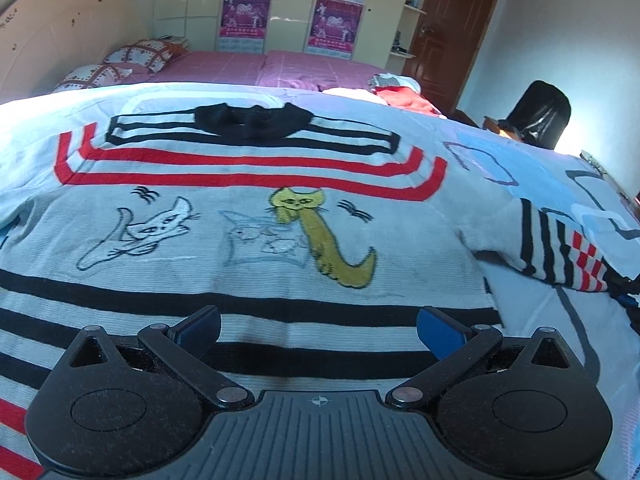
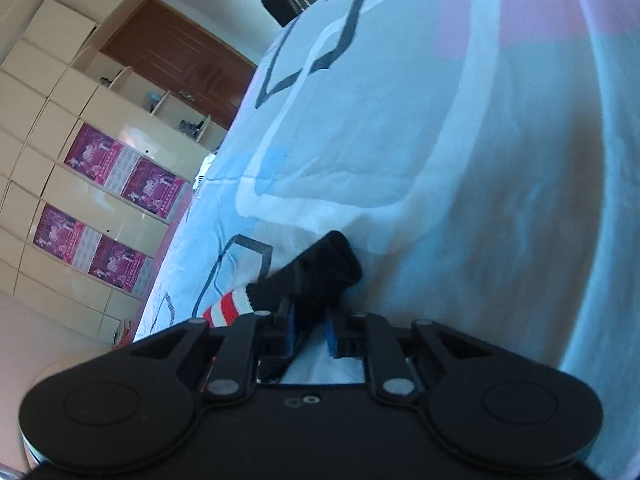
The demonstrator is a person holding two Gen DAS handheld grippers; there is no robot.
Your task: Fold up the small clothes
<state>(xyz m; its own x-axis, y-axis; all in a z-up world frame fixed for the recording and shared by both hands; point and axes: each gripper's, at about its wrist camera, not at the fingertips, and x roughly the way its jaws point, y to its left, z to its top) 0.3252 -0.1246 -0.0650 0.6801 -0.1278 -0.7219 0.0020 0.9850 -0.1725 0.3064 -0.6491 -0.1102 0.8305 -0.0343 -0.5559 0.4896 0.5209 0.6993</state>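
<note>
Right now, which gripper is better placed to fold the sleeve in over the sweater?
The right gripper: it is shut on the black cuff of the striped sleeve. The left gripper hangs open over the sweater hem, holding nothing.

The left gripper (image 1: 318, 330) is built of matte black plastic, dusted with lint. Two rounded housings with raised discs are joined by a ribbed grey centre plate marked with a small crosshair. Silver pivot pins are set in the black linkage arms, and blue pads (image 1: 442, 336) are fitted. The same black housings, silver pins and blue pads are seen on the right gripper (image 2: 310, 330).
</note>
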